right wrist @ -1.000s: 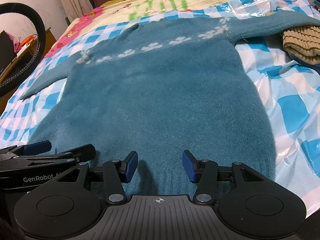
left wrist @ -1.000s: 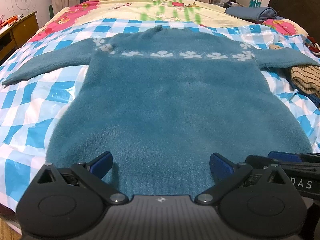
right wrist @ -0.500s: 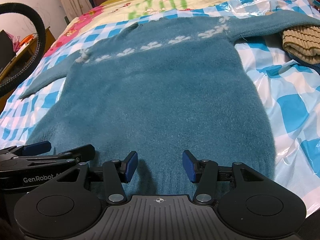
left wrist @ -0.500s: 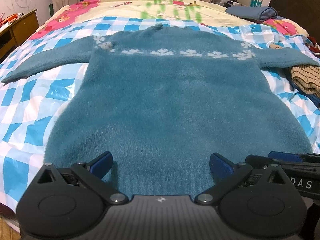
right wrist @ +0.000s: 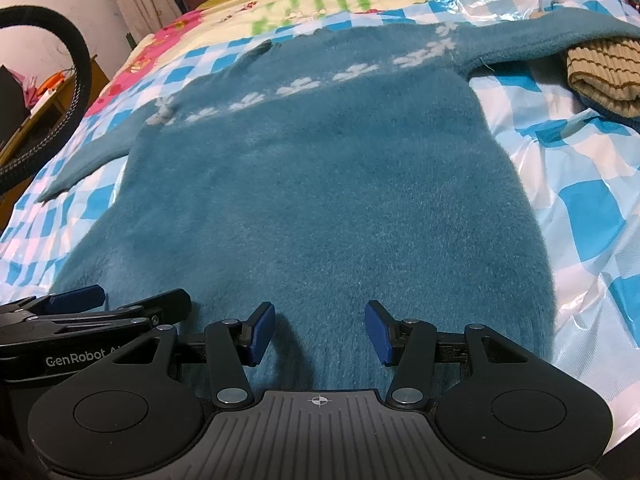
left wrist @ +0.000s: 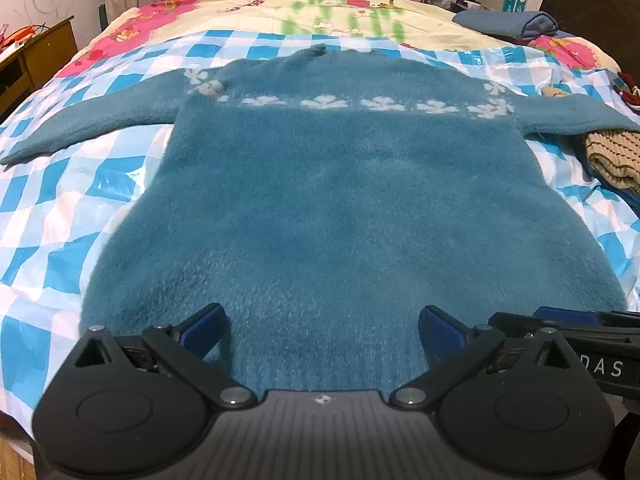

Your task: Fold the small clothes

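Observation:
A fuzzy teal sweater [left wrist: 344,200] with a band of white flowers lies flat on the bed, sleeves spread to both sides, hem nearest me. My left gripper [left wrist: 322,330] hovers over the hem, its blue pads wide apart with only the sweater's surface below them. My right gripper [right wrist: 320,330] hangs over the hem's right part [right wrist: 328,240], also open and empty. Each gripper shows at the edge of the other's view: the right one [left wrist: 576,320] and the left one [right wrist: 92,304].
A blue-and-white checked plastic sheet [left wrist: 60,216] covers the bed under the sweater. A folded tan ribbed garment [left wrist: 612,156] lies under the right sleeve. A folded blue cloth [left wrist: 508,24] sits at the back right. A wooden desk [left wrist: 36,52] stands left of the bed.

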{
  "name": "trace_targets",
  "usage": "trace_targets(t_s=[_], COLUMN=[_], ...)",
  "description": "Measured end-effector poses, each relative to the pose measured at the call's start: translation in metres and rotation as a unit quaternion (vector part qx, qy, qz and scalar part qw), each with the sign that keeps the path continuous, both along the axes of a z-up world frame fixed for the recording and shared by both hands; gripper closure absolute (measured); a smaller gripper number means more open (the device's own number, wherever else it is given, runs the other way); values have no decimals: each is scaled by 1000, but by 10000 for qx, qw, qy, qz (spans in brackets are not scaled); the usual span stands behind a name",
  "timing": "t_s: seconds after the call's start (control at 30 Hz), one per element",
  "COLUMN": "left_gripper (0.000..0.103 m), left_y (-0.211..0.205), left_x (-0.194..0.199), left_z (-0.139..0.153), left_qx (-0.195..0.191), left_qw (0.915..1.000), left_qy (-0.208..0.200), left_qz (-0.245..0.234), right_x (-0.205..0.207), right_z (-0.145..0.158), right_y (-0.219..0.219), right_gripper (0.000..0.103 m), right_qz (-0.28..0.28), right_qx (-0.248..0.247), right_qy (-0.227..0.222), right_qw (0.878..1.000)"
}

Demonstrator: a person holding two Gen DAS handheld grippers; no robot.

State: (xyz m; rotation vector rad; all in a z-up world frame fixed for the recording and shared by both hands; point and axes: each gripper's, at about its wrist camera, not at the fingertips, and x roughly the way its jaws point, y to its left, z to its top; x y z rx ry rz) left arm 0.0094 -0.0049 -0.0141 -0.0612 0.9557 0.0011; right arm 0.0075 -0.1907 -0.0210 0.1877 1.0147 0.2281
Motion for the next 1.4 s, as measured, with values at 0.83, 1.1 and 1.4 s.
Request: trace_targets(t_s=[0.83,1.1,1.4], left_gripper=[0,0,0], left_y=[-4,-2,10], left_x=[9,11,15], left_z=[5,9,8], left_qx=[7,-3,-265], left_qw=[9999,9998,9994], left_qy=[-93,-142,-210], left_qz=[-45,-105,-88], right_x=[9,12,15], right_z=[-6,-2,2], right_y=[-7,-11,-3], right_gripper=[48,46,45], right_qz=[-107,-145,-127], right_qx=[236,342,163], right_qy=[99,67,104], right_qw=[9996,9993,9997])
